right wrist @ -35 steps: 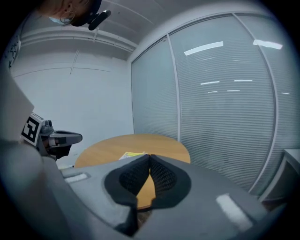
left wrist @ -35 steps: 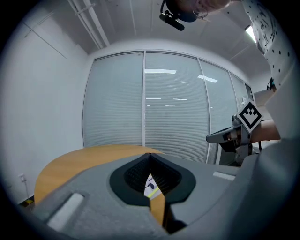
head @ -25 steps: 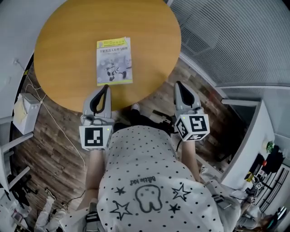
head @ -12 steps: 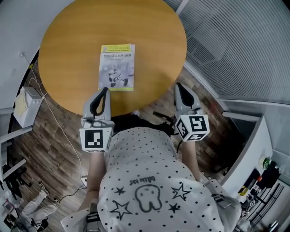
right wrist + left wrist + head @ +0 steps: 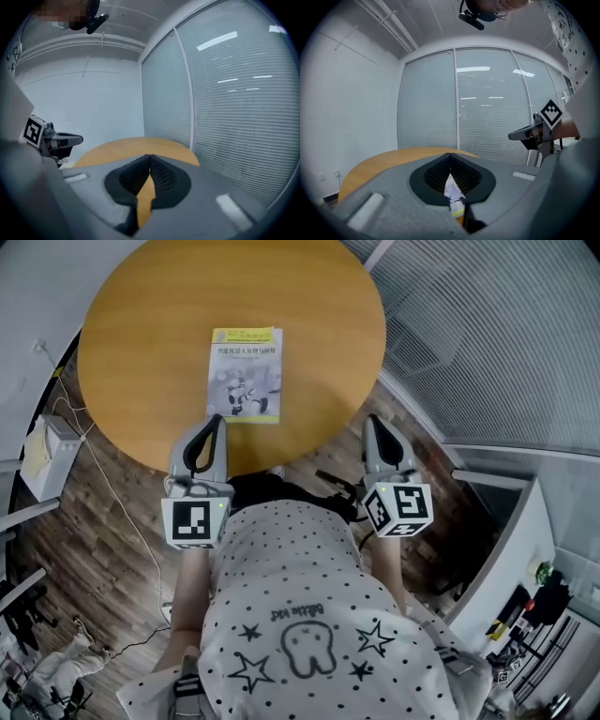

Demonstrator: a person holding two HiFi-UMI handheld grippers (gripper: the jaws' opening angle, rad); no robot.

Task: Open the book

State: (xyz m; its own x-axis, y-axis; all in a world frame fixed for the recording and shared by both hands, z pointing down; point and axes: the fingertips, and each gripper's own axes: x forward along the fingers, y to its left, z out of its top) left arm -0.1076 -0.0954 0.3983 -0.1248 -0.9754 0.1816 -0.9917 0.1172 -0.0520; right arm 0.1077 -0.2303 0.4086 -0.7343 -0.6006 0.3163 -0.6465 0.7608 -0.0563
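A closed paperback book with a pale grey cover and yellow bands at its far and near edges [image 5: 244, 374] lies flat, cover up, on the round orange-brown wooden table [image 5: 131, 324], on the side nearest the person. The grey left gripper [image 5: 217, 418] hangs over the table's near rim, its tips close to the book's near left corner and pointing across it. Its jaws are pressed together with nothing between them, and in the left gripper view a sliver of the cover shows below the closed tips. The grey right gripper [image 5: 372, 418] is off the table, just beside its rim and above the dark plank floor [image 5: 94, 512], well to the right of the book. Its jaws meet as well and hold nothing. The person's white, black-dotted shirt [image 5: 300, 615] fills the lower head view. Beyond the table stands a glass wall with lowered blinds [image 5: 487, 103]
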